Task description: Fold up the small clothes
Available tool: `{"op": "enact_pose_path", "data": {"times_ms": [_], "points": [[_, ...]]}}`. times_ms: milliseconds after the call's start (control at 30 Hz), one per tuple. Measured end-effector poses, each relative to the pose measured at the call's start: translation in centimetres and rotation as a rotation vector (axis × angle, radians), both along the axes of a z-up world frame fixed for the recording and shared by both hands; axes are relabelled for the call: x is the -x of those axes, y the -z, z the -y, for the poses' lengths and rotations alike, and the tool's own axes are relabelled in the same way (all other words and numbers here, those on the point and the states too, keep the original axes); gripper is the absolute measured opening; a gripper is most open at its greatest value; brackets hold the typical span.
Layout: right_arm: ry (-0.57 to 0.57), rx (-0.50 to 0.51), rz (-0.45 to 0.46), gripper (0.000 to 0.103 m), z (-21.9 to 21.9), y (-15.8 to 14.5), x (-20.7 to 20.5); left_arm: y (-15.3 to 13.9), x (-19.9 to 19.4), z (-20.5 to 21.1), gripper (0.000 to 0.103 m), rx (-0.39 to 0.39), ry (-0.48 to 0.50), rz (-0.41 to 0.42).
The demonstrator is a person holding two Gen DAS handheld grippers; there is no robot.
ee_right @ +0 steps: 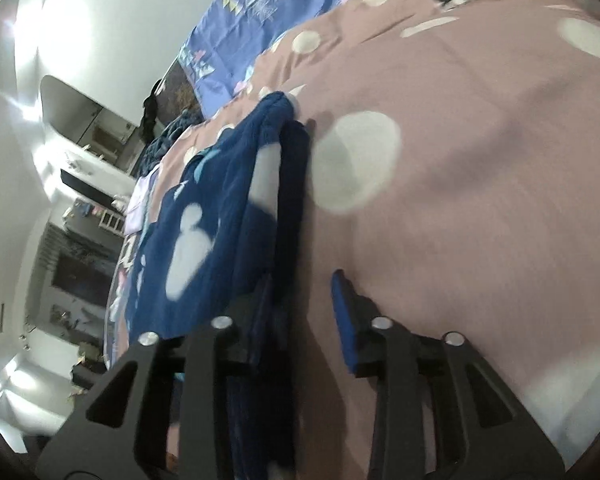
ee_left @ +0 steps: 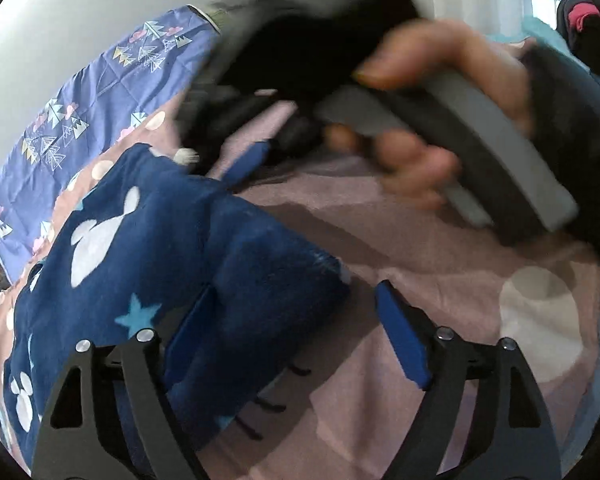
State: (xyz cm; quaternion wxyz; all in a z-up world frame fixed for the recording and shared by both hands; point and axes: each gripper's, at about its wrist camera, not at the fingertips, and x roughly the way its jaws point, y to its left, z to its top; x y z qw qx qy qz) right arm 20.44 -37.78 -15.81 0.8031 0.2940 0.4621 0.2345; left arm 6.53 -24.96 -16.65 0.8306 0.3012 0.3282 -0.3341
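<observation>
With navy garment (ee_left: 148, 240) bunched left, left tool (ee_left: 288, 320) agape.

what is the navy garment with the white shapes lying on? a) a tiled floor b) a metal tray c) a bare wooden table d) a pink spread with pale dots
d: the navy garment lies on the pink spread with pale round dots, seen in both wrist views.
</observation>
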Motion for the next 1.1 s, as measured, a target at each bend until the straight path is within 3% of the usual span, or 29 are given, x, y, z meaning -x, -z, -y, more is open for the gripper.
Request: {"op": "enact_pose_path", "data": {"times_ms": [167, 233, 300, 333, 367, 467, 667, 700, 767, 800, 867, 900, 967, 1100], "points": [[-0.074, 0.028, 0.011, 0.063, -2.1, -0.7, -5.1, -0.1, -1.7, 0.0, 0.083, 0.013, -0.020, -0.045], [-0.079, 0.028, 0.021, 0.064, -2.5, -0.9, -6.6, -0.1, -2.0, -0.4, 0.083, 0.017, -0.018, -0.049], [-0.063, 0.017, 0.046, 0.058, -2.6, -0.8, -7.5, -0.2, -2.2, -0.9, 0.074, 0.027, -0.022, -0.054], [-0.046, -0.001, 0.067, 0.030, -2.4, -0.6, -7.6, -0.2, -2.5, -1.2, 0.062, 0.029, -0.033, -0.052], [-0.036, -0.024, 0.070, 0.010, -2.2, -0.3, -7.7, -0.2, -2.8, -1.4, 0.051, 0.030, -0.040, -0.054], [0.022, -0.153, 0.057, 0.009, -0.7, 1.0, -7.7, -0.5, -3.5, -1.8, 0.034, 0.051, -0.033, -0.071], [0.030, -0.207, 0.091, 0.010, 0.2, 0.3, -7.4, -0.2, -2.7, -1.9, 0.032, 0.062, -0.018, -0.066], [0.029, -0.221, 0.075, 0.013, 0.5, 0.6, -7.4, -0.1, -2.6, -2.0, 0.032, 0.071, -0.024, -0.075], [0.053, -0.281, 0.016, 0.037, 1.5, 1.4, -7.6, -0.2, -2.6, -2.1, 0.032, 0.089, -0.032, -0.089], [0.051, -0.342, 0.004, 0.042, 2.2, 1.6, -7.5, -0.2, -2.5, -2.1, 0.033, 0.093, -0.033, -0.093], [0.025, -0.448, 0.007, 0.065, 3.4, 1.4, -7.1, -0.1, -2.1, -1.9, 0.033, 0.098, -0.033, -0.096], [0.008, -0.473, 0.020, 0.070, 3.8, 0.9, -6.8, -0.1, -2.0, -1.9, 0.034, 0.100, -0.033, -0.096], [-0.035, -0.427, 0.047, 0.080, 3.5, -0.2, -6.3, 0.0, -2.0, -1.9, 0.035, 0.103, -0.032, -0.097], [-0.103, -0.168, -0.001, 0.081, -0.3, -0.5, -6.8, 0.0, -2.2, -2.1, 0.036, 0.115, -0.029, -0.110]]}}
